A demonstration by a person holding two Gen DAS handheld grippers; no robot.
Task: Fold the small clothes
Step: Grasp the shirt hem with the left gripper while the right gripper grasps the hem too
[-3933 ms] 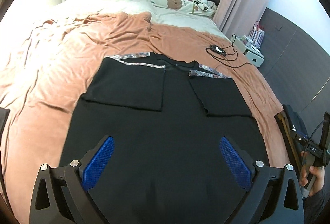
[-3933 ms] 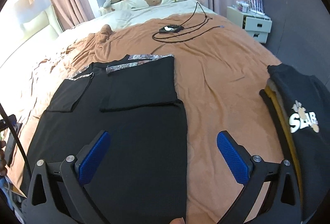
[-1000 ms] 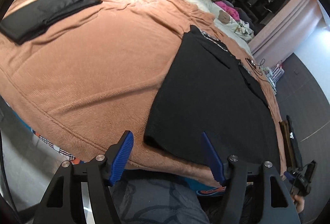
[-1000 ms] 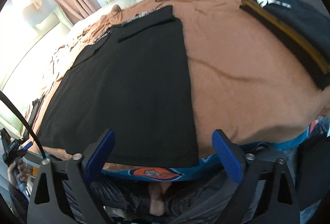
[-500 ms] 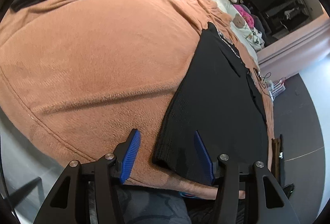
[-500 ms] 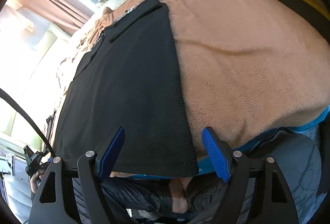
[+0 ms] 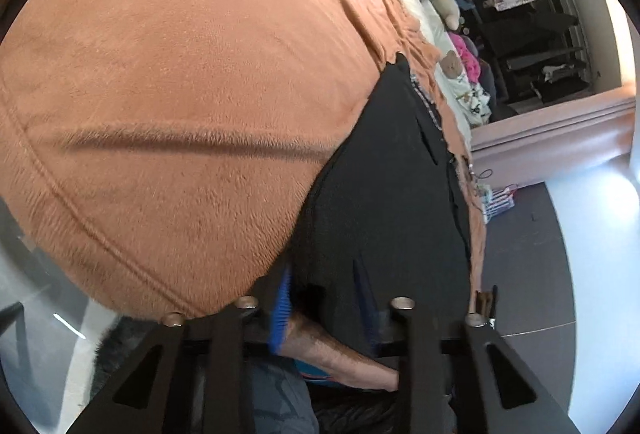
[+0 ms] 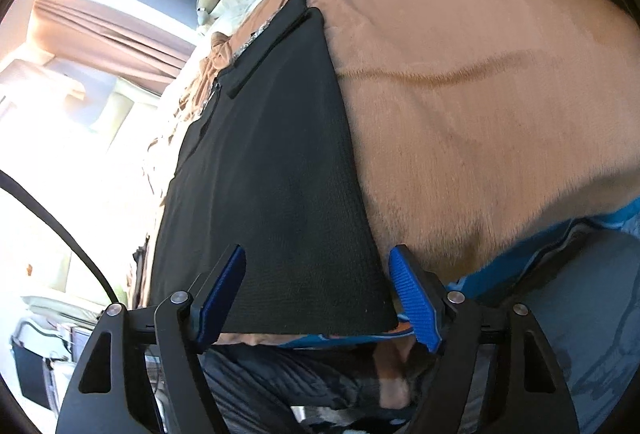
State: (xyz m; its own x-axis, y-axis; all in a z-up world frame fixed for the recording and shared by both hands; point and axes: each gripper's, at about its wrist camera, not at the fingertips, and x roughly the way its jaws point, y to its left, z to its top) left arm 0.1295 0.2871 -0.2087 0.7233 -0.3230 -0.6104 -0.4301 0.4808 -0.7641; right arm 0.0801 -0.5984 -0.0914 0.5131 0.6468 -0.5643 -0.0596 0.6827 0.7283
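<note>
Left gripper (image 7: 324, 298): jaws just closing, narrow, pinching near corner of black shirt (image 7: 384, 194) hem.
Right gripper (image 8: 316, 290): jaws just closing, not yet clenched, straddling other hem corner, pads clear of cloth.
Shirt flat on brown blanket (image 8: 460, 114) on bed.
Risk: right jaws catch blanket pile with hem, or miss the corner; lift then skews, fold lands crooked.
</note>
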